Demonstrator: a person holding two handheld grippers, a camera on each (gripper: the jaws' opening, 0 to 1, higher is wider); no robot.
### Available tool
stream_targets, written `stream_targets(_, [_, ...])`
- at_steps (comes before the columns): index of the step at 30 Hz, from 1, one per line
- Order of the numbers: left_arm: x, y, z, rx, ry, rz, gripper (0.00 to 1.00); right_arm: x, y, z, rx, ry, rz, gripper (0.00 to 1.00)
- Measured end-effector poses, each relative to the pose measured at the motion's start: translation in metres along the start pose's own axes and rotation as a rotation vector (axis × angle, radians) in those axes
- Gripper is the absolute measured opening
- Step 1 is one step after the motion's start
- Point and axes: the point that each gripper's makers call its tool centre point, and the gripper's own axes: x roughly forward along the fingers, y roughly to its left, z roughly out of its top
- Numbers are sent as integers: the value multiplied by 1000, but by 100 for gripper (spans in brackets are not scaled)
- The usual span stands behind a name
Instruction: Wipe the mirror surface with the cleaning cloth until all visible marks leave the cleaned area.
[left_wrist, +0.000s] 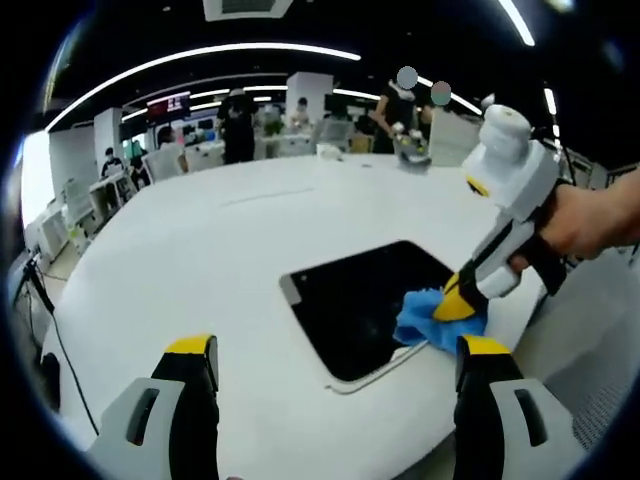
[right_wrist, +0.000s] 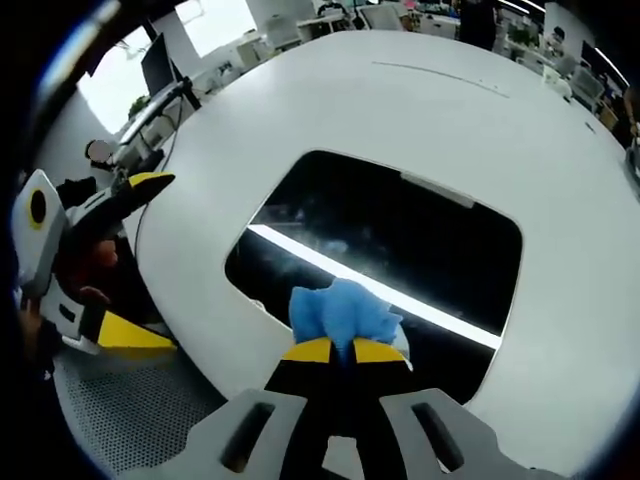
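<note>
Blue cloth (right_wrist: 343, 312) pinched in right gripper (right_wrist: 343, 350) fingers, pressed on mirror (right_wrist: 400, 235).

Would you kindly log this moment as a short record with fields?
surface: round white table
mirror: dark rectangular mirror, flat on the table
cloth: crumpled blue cleaning cloth, on the mirror's near edge
right gripper: shut on the cloth, pressing it to the glass
left gripper: open, off the mirror
marks: faint smears beside the cloth

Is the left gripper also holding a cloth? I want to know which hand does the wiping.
No. The left gripper has its jaws spread with nothing between them, while the right gripper pinches the blue cleaning cloth.
</note>
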Motion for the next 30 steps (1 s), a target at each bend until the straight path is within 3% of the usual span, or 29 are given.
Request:
stream_targets(16, [0,-4,-1,32,11,-8,99,-4,-8,-4,12,8,12,0])
stream_targets(24, [0,-2,-7,0,35,-6,99,-6,-15,-7,24,8,15,0])
stream_targets(30, [2,-9,-2,25,13,-35,95,-8,-21,-9,34,10,13,0])
